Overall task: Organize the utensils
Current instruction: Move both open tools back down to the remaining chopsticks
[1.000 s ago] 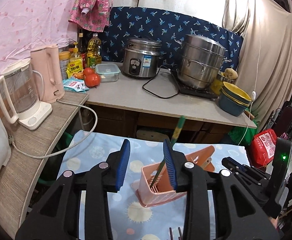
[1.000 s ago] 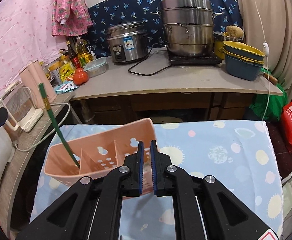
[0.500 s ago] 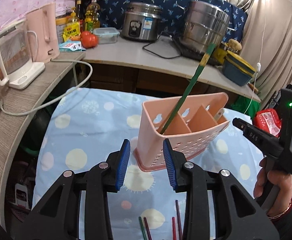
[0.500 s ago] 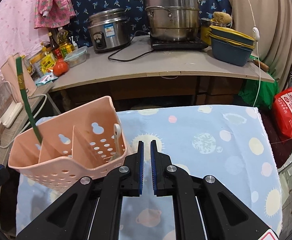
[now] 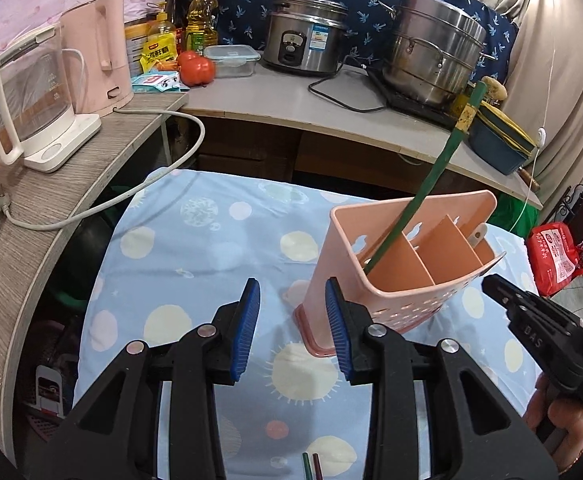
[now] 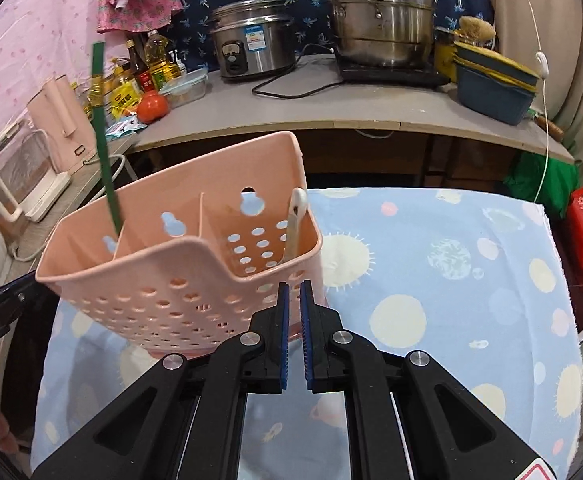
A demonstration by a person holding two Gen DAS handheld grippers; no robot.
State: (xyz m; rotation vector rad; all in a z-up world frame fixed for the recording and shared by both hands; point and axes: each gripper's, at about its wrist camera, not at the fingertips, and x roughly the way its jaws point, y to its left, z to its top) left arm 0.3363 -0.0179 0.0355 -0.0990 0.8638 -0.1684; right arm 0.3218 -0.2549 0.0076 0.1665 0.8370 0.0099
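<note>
A pink perforated utensil holder [image 5: 395, 268] [image 6: 187, 264] stands on the blue patterned cloth [image 5: 211, 248]. A green chopstick [image 5: 431, 184] [image 6: 105, 160] leans in its left compartment. A white spoon handle [image 6: 295, 224] rests in its right compartment. My left gripper [image 5: 291, 328] is open and empty, just left of the holder's base. My right gripper [image 6: 294, 332] is shut with nothing between its pads, close against the holder's near side. Tips of a green and a red chopstick [image 5: 310, 464] lie on the cloth below the left gripper.
A counter behind holds a rice cooker [image 5: 305, 46], a steel steamer pot [image 5: 431, 60], stacked bowls [image 6: 491, 80], tomatoes [image 5: 197, 68], bottles and a plastic box. A glass kettle [image 5: 31, 96] and a pink kettle [image 5: 95, 48] stand on the left shelf. A red bag [image 5: 555, 256] is at the right.
The left gripper pulled back and down from the holder, which now stands to its right. The right gripper moved closer to the holder's near side, still shut.
</note>
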